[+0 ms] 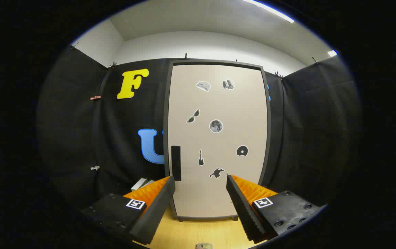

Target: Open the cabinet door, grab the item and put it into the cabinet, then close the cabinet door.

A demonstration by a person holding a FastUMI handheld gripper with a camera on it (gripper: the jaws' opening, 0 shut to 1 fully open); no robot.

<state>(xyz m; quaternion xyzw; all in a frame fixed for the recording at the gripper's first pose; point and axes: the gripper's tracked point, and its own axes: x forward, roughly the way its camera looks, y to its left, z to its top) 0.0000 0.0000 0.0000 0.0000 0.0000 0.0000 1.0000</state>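
Observation:
A tall cabinet (218,138) with a beige door in a dark frame stands straight ahead on the wooden table (198,231). The door is closed and carries several small stickers. A dark vertical handle (176,163) sits on the door's left side, low down. My gripper (200,181) is open, with nothing between its fingers. The left fingertip (168,185) is just below and in front of the handle; the right fingertip (232,183) lies over the door's lower middle. A small white box (139,184) peeks out left of the cabinet, partly hidden behind the left finger.
Black cloth walls close in the booth behind and on both sides of the cabinet. A small pale object (204,246) lies on the table close to me, between the fingers. Clips (95,98) hold the cloth at the left.

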